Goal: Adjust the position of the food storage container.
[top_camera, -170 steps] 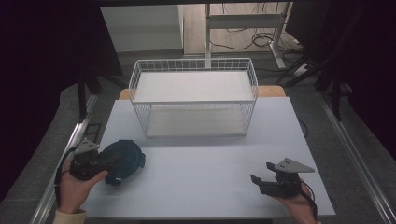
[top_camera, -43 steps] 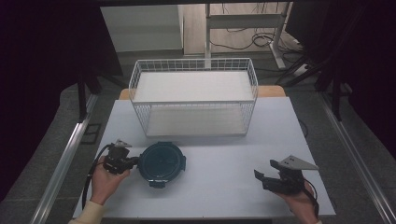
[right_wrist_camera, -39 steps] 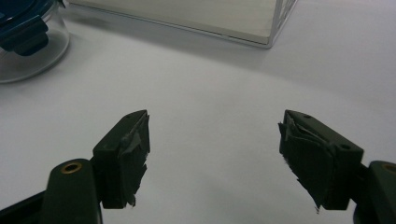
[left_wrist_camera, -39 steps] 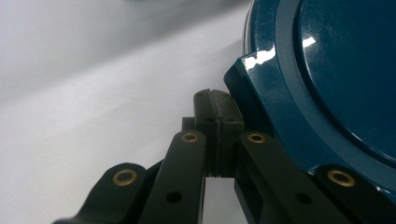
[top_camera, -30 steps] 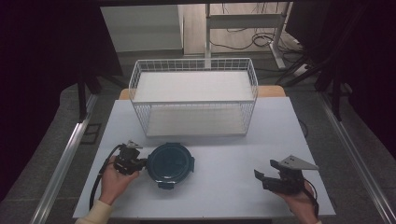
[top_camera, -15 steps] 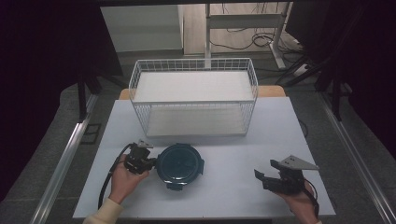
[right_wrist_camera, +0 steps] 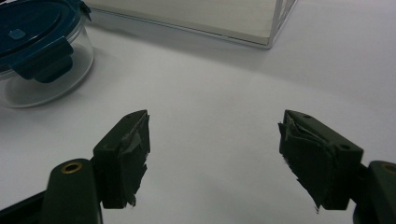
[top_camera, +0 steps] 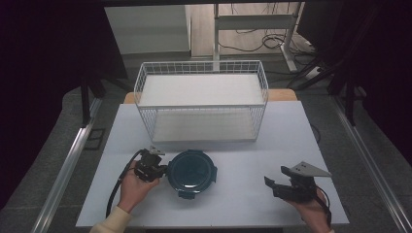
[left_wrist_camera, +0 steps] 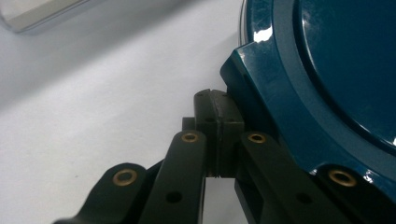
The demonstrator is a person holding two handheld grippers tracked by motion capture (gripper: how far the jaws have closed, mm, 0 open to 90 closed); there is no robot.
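- So, nearest the person, the right gripper [top_camera: 277, 185] rests low on the white table [top_camera: 243, 204] at the near right, its jaws standing wide apart with nothing between them (idle, by the look of it).
- The left gripper [top_camera: 160, 172] sits at the near left, its jaws pressed together, the tips right against the side latch of the round container [top_camera: 192, 172]; whether they pinch any part of the latch I cannot tell.
- The container, clear-walled with a dark teal lid [left_wrist_camera: 345, 70] clipped on, stands on the table near the middle, just in front of the wire basket [top_camera: 201, 108].
- The basket, farther back, holds nothing, so I judge that placing the container into it is the part left to do.
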